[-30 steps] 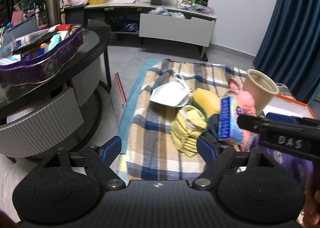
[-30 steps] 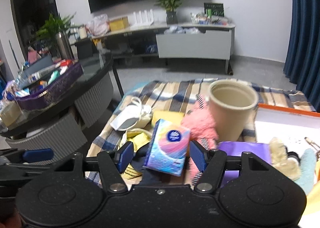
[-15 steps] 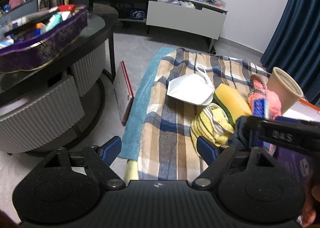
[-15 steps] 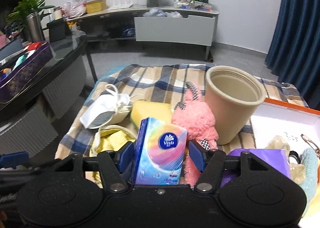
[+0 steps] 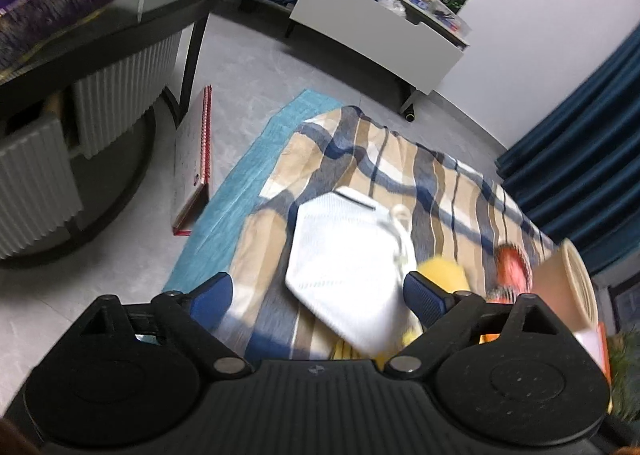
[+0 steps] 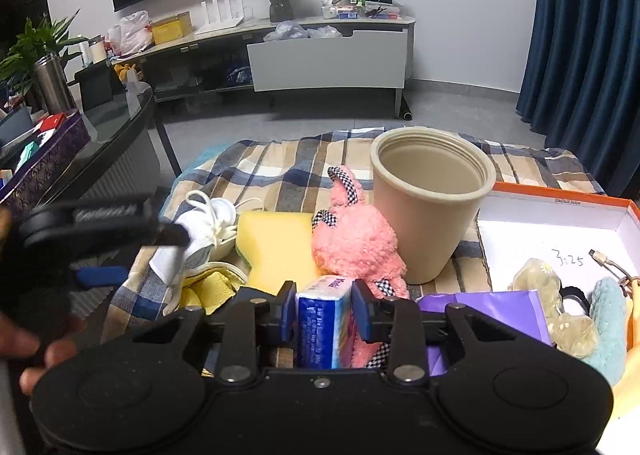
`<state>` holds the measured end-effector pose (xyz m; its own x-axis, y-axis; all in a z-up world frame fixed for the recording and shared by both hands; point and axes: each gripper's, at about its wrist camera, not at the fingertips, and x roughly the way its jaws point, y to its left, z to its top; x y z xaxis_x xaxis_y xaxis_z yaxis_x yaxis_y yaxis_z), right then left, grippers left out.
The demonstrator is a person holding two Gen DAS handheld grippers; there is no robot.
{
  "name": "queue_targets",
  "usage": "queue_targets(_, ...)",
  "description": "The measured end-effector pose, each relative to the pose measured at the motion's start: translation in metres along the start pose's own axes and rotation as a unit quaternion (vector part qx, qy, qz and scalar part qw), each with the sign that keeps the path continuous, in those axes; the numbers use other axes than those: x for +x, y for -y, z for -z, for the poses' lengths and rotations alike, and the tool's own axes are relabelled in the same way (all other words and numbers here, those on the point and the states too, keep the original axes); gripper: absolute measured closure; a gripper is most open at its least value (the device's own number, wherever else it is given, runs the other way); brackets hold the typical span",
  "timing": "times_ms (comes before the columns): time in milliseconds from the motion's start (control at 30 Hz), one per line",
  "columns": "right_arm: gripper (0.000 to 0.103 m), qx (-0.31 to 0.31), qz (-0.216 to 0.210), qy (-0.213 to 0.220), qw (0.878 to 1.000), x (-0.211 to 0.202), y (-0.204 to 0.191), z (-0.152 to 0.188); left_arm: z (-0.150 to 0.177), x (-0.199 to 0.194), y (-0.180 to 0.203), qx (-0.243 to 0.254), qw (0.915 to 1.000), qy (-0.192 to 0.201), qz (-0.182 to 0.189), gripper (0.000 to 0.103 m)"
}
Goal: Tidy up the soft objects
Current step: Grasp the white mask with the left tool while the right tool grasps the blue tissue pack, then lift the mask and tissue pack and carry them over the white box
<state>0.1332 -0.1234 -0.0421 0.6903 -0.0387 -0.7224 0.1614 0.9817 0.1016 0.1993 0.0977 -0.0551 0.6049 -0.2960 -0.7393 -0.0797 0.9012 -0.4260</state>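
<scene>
Right claw (image 6: 324,309) now clamped on tissue pack (image 6: 325,325); left claw (image 5: 318,291) spread over mask (image 5: 344,259).

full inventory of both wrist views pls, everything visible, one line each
tissue pack: 1, blue and white, between the right gripper's fingers
face mask: 1, white, on the plaid cloth, between the open left fingers
sponge: 1, yellow, beside the mask
plush toy: 1, pink, against the cup
cup: 1, beige, upright, empty
yellow cloth: 1, below the mask
box: 1, orange rim, white inside, right side
purple packet: 1, at the box's near edge
left gripper: open
right gripper: shut on the tissue pack
</scene>
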Motion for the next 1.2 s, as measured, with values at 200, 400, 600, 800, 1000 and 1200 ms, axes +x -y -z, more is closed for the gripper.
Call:
queue_targets(200,0.069,0.001,-0.007,0.005,1.0,-0.003,0.0,0.002,-0.008,0.022,0.005,-0.029,0.9994,-0.011,0.016,0.002)
queue_targets(400,0.072,-0.001,-0.018,0.017,1.0,-0.009,0.001,0.004,-0.004,0.021,0.013,-0.027,0.9988,-0.004,0.041,0.014)
queue_targets(600,0.072,-0.011,-0.025,0.031,0.999,-0.02,0.003,0.004,0.0,-0.001,0.023,0.0,0.9988,0.028,0.041,0.029)
queue_targets(800,0.072,-0.002,-0.036,0.03,0.999,-0.02,0.007,0.005,0.002,-0.001,0.014,-0.016,0.998,0.023,0.057,0.029)
queue_targets(1000,0.072,0.002,-0.039,0.032,0.999,-0.021,0.01,0.003,-0.011,0.005,0.017,-0.062,0.9913,0.021,0.114,0.016)
queue_targets(1200,0.072,0.0,-0.043,0.03,0.999,-0.021,0.011,0.004,-0.01,0.032,0.021,-0.064,0.994,-0.015,0.087,0.017)
